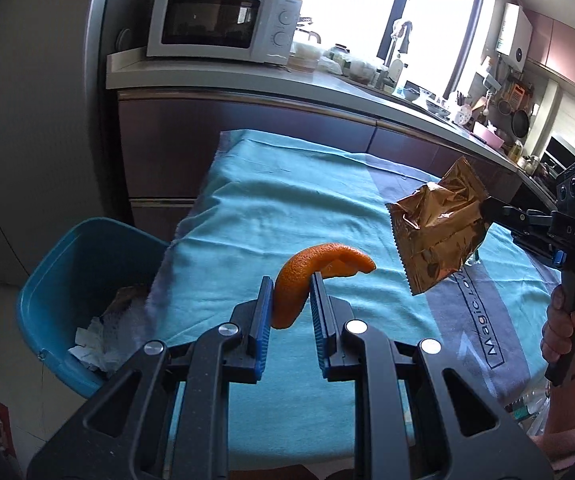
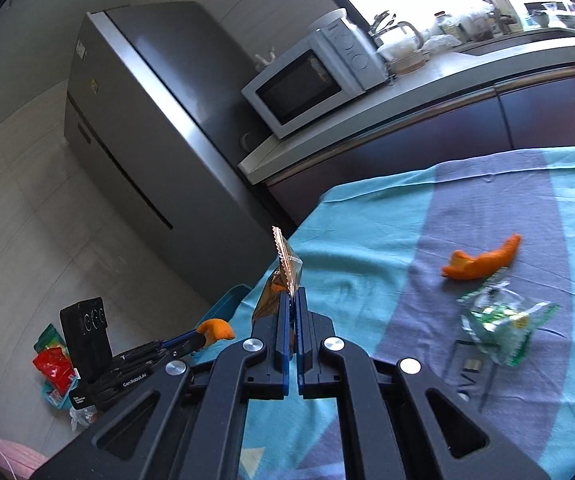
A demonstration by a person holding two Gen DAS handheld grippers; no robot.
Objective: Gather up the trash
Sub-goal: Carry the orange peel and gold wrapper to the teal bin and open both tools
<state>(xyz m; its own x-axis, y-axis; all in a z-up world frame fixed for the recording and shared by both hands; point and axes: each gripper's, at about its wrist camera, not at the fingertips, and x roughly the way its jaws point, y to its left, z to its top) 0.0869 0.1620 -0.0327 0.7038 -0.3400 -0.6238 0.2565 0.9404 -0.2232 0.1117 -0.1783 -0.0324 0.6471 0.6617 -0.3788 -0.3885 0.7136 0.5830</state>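
My left gripper (image 1: 290,286) is shut on a curved piece of orange peel (image 1: 307,276) and holds it above the teal cloth on the table (image 1: 247,216). My right gripper (image 2: 292,298) is shut on a crumpled copper foil wrapper (image 2: 281,280), lifted above the table's left edge; the wrapper also shows in the left wrist view (image 1: 435,228). A blue trash bin (image 1: 67,272) with crumpled paper inside stands on the floor left of the table. A second orange peel (image 2: 483,260) and a clear green-printed wrapper (image 2: 499,328) lie on the cloth.
A counter with a white microwave (image 1: 223,24) runs behind the table. A grey fridge (image 2: 139,128) stands to the left. Colourful packets (image 2: 53,364) lie on the floor. A sink and kitchenware crowd the far counter.
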